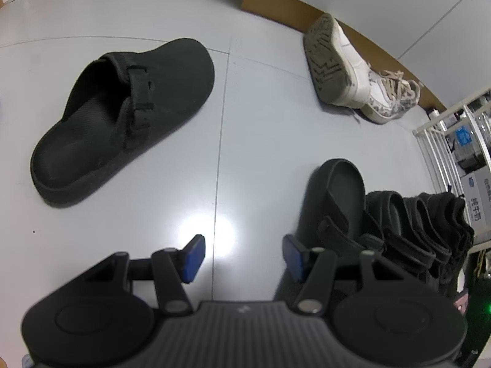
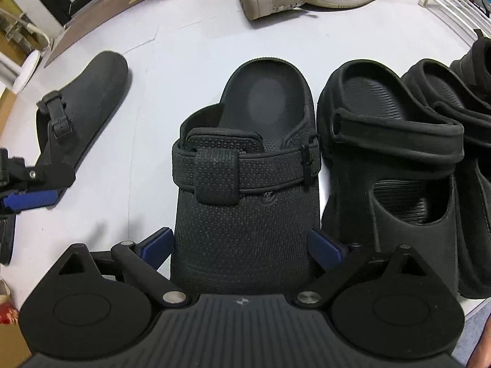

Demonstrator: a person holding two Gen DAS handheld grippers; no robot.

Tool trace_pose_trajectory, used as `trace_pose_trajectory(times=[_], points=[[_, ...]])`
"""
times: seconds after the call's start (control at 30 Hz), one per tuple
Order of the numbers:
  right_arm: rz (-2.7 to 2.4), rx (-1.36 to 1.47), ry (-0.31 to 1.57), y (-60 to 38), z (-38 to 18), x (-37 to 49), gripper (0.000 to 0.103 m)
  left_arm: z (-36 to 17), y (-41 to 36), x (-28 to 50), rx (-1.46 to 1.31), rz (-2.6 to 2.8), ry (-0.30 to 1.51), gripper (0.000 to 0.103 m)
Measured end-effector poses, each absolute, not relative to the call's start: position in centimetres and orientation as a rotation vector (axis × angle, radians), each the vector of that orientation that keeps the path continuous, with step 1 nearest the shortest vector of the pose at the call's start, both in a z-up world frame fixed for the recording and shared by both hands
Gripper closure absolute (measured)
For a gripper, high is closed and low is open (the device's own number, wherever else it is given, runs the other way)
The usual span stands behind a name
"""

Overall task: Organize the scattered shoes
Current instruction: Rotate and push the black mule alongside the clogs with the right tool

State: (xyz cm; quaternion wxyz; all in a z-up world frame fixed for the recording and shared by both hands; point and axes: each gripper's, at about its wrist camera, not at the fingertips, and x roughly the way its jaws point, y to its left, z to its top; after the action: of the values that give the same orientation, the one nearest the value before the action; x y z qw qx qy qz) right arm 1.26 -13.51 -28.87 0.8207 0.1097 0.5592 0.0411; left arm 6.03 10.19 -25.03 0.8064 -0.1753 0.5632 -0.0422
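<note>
On the grey floor [image 1: 260, 128], a row of black clogs [image 2: 399, 168] lined up side by side, heels away from the camera. Dotted black clog [image 2: 245, 184] set against the row, long axis parallel, toe between the right claw [image 2: 242, 245], blue pads flanking its sides, grip uncertain. Left to tidy: lone black clog [image 1: 122, 119] lying diagonally, well apart; white sneakers [image 1: 353, 70], one tipped over. Left claw [image 1: 242, 256] apart, empty.
</note>
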Motion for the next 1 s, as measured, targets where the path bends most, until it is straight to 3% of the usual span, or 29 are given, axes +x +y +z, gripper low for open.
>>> trace_pose_trajectory(times=[0.13, 1.0], points=[[0.071, 0.220, 1.158, -12.9, -28.9, 1.2, 0.000, -25.2, 10.3, 6.0, -0.377, -0.085, 1.209, 0.045], [0.132, 0.019, 1.166, -12.6, -29.2, 1.4, 0.003, -25.2, 11.2, 5.8, -0.397, -0.072, 1.204, 0.045]])
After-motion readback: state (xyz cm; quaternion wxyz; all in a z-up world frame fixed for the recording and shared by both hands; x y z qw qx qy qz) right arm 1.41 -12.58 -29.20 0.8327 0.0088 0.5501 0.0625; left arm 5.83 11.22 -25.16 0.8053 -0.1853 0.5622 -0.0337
